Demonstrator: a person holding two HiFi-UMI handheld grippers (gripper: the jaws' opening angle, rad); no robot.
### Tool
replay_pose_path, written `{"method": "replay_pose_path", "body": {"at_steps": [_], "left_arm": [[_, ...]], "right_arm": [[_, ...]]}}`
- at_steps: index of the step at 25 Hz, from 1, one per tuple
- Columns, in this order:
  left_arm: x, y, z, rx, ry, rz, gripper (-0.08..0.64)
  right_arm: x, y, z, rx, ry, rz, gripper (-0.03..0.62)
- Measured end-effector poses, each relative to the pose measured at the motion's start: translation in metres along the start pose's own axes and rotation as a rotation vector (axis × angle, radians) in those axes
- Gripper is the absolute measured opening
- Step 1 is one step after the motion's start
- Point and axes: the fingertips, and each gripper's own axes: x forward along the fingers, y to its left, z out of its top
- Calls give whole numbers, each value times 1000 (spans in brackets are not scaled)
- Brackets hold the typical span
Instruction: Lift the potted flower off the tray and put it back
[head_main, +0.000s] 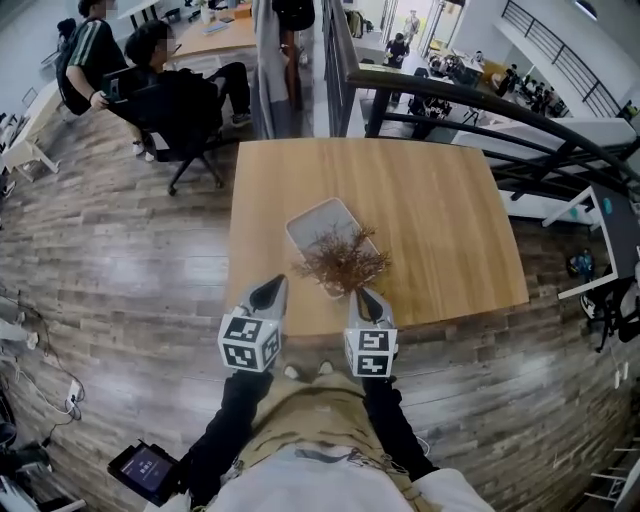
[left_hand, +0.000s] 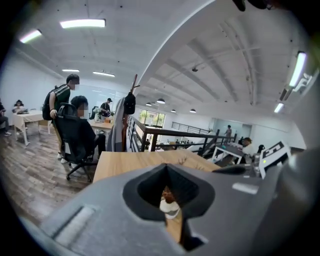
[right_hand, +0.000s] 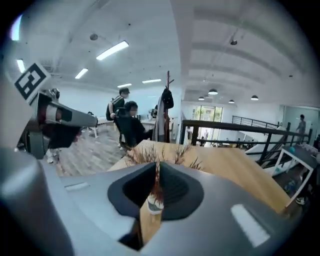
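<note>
The potted flower (head_main: 342, 262) stands on the tray (head_main: 318, 222), at the tray's 4-o'clock end, the end nearest the person, on the wooden table (head_main: 440, 220). Both tools are clenched on nothing: the left gripper (head_main: 272, 290) and the right gripper (head_main: 368, 300) each have their jaws together, with the pot visible beyond them. From the right gripper the flower lies at 11 o'clock, just beside its tip. From the left it lies at 2 o'clock and farther off, so the right looks nearer for the lift.

Pot (right_hand: 151, 204) mostly hidden — under dried branches (head_main: 343, 260), tray (head_main: 320, 222) near corner covered
</note>
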Motion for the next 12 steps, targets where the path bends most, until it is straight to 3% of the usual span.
{"method": "replay_pose_path", "body": {"at_steps": [2, 6, 12], "left_arm": [[1, -10, 15, 16, -23, -22, 2], [5, -25, 45, 55, -64, -50, 2], [3, -34, 78, 103, -122, -61, 2]], "right_arm": [[-12, -4, 30, -9, -58, -11, 5], [-28, -8, 82, -32, -145, -14, 5], [-43, -11, 127, -27, -225, -21, 5]]}}
